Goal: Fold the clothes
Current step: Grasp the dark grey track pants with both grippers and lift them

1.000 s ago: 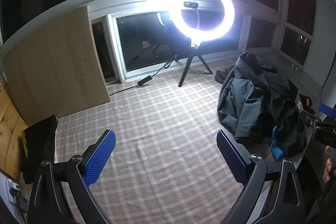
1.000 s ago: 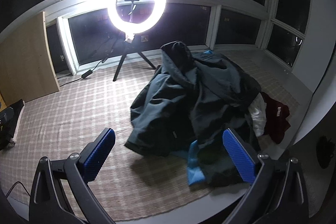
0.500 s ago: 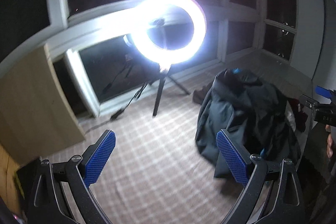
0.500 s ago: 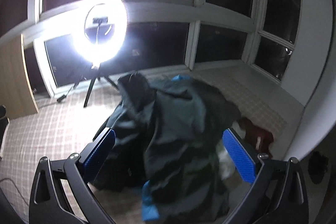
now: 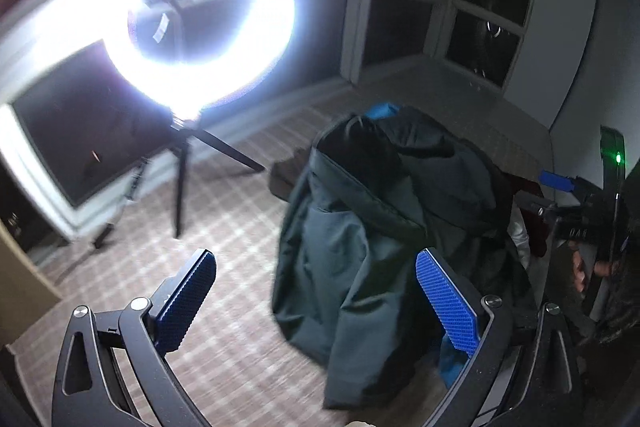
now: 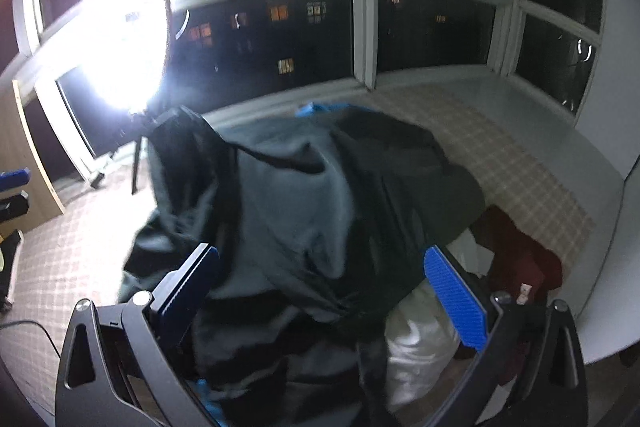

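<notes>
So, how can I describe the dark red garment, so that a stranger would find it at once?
Start at the big heap of clothes on the checked mat, topped by a large grey-green jacket. Go to the heap's right edge, toward the grey ledge. The dark red crumpled garment lies low there beside a white garment; it is the only red piece.

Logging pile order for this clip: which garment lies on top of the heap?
The large dark grey-green jacket lies on top, draped over the rest. The white garment, maroon garment and bright blue garment only peek out from under its edges.
</notes>
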Available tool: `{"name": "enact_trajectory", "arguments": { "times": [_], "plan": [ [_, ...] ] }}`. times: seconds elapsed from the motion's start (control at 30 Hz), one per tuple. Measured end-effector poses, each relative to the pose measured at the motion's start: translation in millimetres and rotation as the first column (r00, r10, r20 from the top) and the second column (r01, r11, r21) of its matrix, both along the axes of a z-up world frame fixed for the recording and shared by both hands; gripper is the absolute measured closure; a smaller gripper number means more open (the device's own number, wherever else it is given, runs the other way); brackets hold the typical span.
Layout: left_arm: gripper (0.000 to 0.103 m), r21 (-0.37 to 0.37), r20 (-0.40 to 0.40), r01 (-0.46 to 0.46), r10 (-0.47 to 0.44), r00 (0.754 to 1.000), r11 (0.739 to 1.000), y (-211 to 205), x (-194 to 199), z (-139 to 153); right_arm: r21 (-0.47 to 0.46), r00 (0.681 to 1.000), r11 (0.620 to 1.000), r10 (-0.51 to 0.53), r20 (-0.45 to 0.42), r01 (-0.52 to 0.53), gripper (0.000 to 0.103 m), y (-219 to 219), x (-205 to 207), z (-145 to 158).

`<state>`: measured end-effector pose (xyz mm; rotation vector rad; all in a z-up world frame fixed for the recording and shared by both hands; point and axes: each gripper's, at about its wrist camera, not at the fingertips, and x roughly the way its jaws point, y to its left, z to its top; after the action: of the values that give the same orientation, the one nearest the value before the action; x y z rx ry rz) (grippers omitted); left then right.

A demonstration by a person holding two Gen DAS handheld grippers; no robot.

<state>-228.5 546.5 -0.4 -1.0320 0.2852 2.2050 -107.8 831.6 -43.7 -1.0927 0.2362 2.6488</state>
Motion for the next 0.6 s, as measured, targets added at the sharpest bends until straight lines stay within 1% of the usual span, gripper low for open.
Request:
{"name": "enact_trajectory", "arguments": {
  "times": [0.07,0.13,0.2,0.3,0.33,0.4,0.43,0.47,0.5,0.53,0.57,0.6],
  "plan": [
    [0.002,-0.015,0.038,0.01,-0.009,0.999,1.0,18,-17,-17,-0.005,1.0,1.0,0.0,0.031,0.0,0.0,9,-11,-18],
    [0.002,-0.047,0.054,0.005,-0.002,0.999,0.999,41,-40,-37,-0.034,0.998,0.999,0.009,0.054,-0.007,0.0,17,-25,-35],
    [0.002,-0.048,0.083,0.002,0.003,0.997,0.999,60,-60,-52,-0.054,0.997,0.998,0.017,0.071,-0.013,0.0,23,-39,-48],
    [0.002,-0.02,0.137,0.012,-0.009,0.991,1.0,88,-86,-70,-0.04,0.993,0.999,0.024,0.113,-0.019,0.0,28,-61,-66],
    [0.006,-0.02,0.153,0.011,-0.008,0.988,1.0,93,-90,-75,-0.025,0.992,0.999,0.028,0.124,-0.025,0.0,28,-66,-69],
    [0.041,-0.024,0.185,0.009,-0.005,0.983,1.0,103,-97,-83,-0.01,0.992,0.999,0.039,0.119,-0.038,0.0,29,-68,-66],
    [0.077,-0.026,0.201,0.009,-0.003,0.98,1.0,107,-101,-87,-0.005,0.993,0.999,0.045,0.111,-0.044,0.003,29,-67,-62],
    [0.099,-0.028,0.217,0.008,-0.002,0.976,1.0,112,-105,-91,0.0,0.993,0.999,0.05,0.102,-0.051,0.009,30,-67,-58],
    [0.1,-0.001,0.213,0.019,-0.019,0.977,1.0,109,-103,-88,0.001,0.994,0.998,0.055,0.095,-0.056,0.04,31,-66,-54],
    [0.1,0.028,0.208,0.032,-0.038,0.977,0.999,105,-100,-83,-0.003,0.994,0.998,0.059,0.091,-0.058,0.084,33,-65,-49],
    [0.101,0.057,0.201,0.046,-0.056,0.978,0.997,101,-97,-79,-0.026,0.995,0.998,0.061,0.082,-0.059,0.097,36,-64,-43],
    [0.101,0.069,0.183,0.051,-0.063,0.981,0.996,92,-93,-70,-0.077,0.996,0.995,0.063,0.063,-0.058,0.098,42,-61,-35]
  ]
}}
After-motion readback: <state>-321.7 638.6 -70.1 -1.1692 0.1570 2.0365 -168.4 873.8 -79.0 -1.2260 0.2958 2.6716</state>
